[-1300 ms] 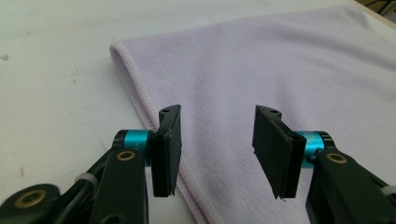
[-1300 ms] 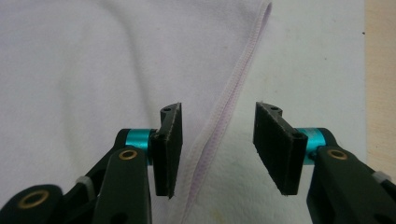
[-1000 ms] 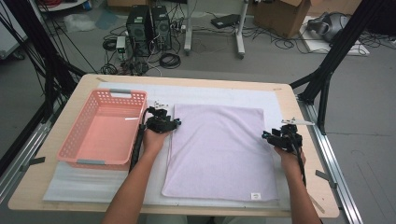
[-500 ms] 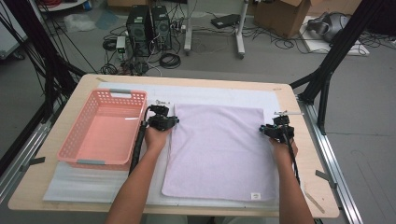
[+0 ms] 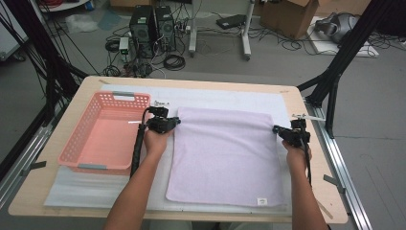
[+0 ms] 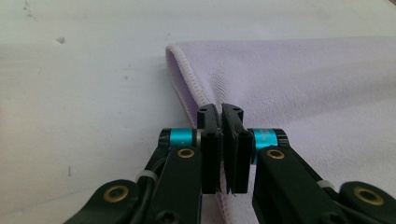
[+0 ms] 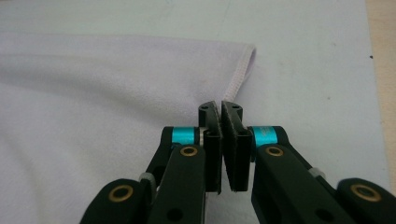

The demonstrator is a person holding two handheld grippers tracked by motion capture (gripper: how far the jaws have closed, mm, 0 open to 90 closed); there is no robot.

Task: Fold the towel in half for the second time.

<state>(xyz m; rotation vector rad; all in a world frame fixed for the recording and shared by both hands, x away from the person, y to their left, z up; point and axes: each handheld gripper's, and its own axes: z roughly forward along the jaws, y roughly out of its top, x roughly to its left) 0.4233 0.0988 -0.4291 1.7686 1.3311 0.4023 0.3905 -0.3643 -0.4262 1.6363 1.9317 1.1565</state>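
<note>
Since the towel (image 5: 225,158) is soft and floppy, we pinch its side edges, left gripper (image 6: 220,112) and right gripper (image 7: 220,109) both clamped tight on it.

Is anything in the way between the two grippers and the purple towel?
No. The left gripper and the right gripper are each already shut on a side edge of the towel, near its far corners. Nothing visible sits between them and the cloth.
</note>
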